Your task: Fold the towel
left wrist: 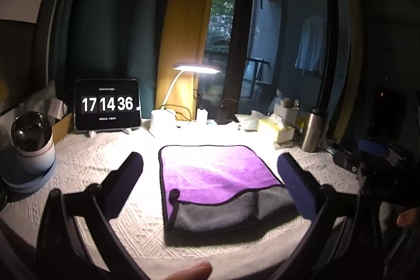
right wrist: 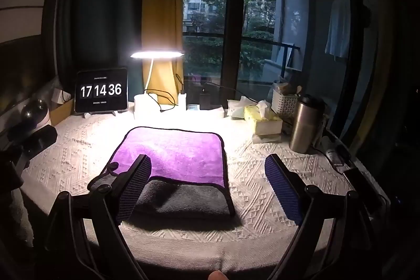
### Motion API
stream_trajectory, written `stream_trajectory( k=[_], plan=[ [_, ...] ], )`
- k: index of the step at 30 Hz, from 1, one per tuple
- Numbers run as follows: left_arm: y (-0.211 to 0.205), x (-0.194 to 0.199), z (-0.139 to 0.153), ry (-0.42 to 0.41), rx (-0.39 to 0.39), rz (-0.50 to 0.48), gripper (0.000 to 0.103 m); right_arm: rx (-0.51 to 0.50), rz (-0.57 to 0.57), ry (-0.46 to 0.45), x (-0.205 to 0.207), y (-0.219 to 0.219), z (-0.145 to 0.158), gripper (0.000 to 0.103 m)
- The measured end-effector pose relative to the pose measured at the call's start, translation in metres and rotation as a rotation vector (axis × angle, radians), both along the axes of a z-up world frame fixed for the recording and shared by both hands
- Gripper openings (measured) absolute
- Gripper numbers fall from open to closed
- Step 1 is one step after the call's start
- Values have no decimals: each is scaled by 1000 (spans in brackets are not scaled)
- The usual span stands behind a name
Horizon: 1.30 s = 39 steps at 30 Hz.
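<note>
A: Left tongs (left wrist: 210, 175) are spread wide, holding nothing, hovering above the surface (left wrist: 86, 162). Right tongs (right wrist: 208, 180) likewise gape, nothing between the pads.

B: Towel position?

A: Purple-and-grey towel (left wrist: 210, 175) lies flat on the textured white cloth, folded, purple face up with a grey band along the near edge. In the left wrist view it sits between the two fingers, touching neither as far as can be told. In the right wrist view the towel (right wrist: 173, 151) lies ahead and to the left; the left finger (right wrist: 134, 190) overlaps its near left corner, contact cannot be judged.

B: Other items?

A: Beyond the towel, a lit desk lamp (right wrist: 157, 54). Left of it, a tablet clock (right wrist: 101, 90) reading 17 14 36. Right of the right tongs, a steel thermos (right wrist: 305, 123), a yellow tissue box (right wrist: 263, 120) and a white basket (right wrist: 284, 101). Far left of the left tongs, a round white device with a dark dome (left wrist: 31, 141). The right tongs' body (left wrist: 372, 156) shows at the right edge of the left view.
</note>
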<state>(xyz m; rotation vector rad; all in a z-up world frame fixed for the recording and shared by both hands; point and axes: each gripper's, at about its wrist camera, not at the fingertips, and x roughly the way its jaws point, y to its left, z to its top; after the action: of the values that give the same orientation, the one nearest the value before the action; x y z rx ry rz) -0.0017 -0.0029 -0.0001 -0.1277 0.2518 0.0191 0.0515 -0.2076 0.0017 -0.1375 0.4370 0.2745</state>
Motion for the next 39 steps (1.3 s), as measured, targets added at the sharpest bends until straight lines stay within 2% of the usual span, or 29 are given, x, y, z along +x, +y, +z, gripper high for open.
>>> stream_trajectory(
  k=[4,5,12,39],
  plan=[
    [-1,-10,-6,-11,-21,-15,103,29,0,-5,-2,-5,-2,91],
    [2,-2,-3,21,-37,-7,103,28,1,-6,-2,-6,-2,91],
    [-2,6,-4,61,-26,-20,103,21,0,9,0,-3,-5,91],
    [-4,6,-3,62,-16,-53,103,28,-2,16,2,-5,-5,91]
  ],
)
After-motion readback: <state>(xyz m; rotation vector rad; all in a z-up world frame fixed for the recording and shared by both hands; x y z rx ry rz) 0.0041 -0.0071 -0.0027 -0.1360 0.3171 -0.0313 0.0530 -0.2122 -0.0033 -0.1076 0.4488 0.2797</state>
